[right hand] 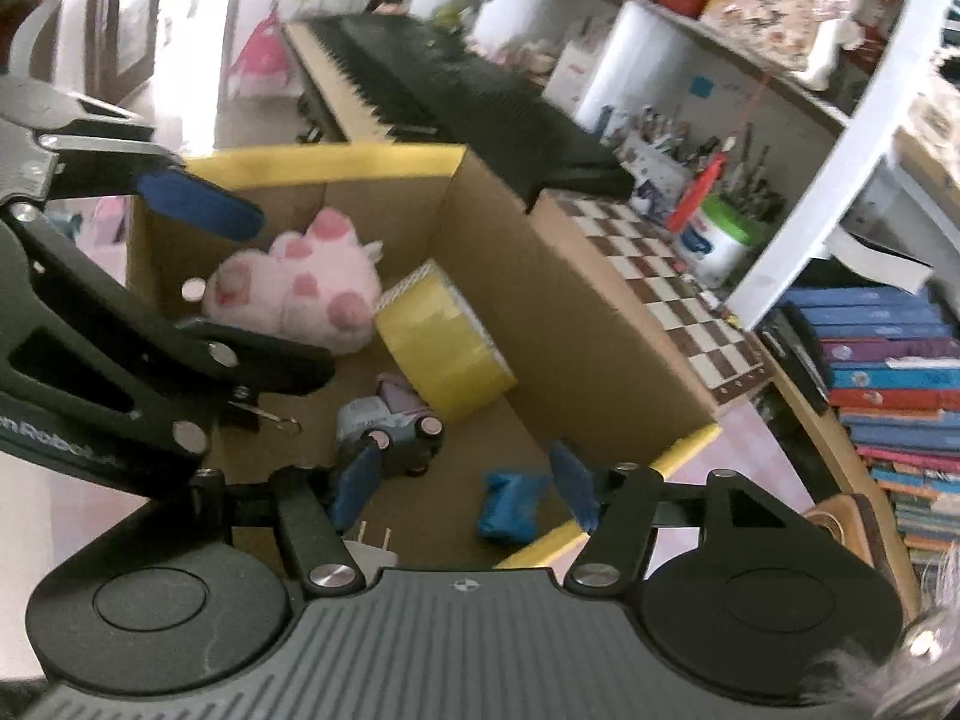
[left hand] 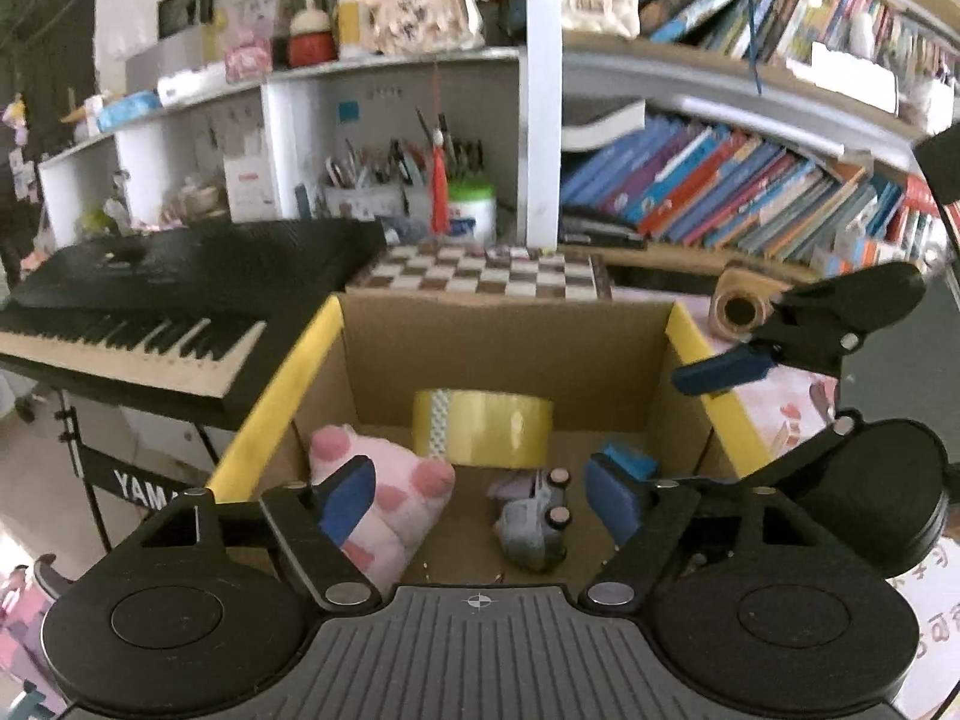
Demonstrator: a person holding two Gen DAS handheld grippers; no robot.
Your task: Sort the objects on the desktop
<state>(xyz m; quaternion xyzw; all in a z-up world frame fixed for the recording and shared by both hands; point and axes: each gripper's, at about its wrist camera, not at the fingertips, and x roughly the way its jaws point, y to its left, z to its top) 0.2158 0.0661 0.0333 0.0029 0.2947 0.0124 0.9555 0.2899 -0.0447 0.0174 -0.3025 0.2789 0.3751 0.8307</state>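
Lying in the cardboard box (right hand: 576,312): one plush (right hand: 300,294), one tape roll (right hand: 441,348), one toy car (right hand: 390,426).

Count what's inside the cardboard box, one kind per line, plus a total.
Plush toy: 1
Tape roll: 1
Toy car: 1
Blue object: 1
Plug: 1
Total: 5

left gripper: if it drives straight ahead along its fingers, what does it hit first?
Probably the toy car on the cardboard box floor, lying between the open left gripper pads. The tape roll sits behind it. Depth is uncertain.
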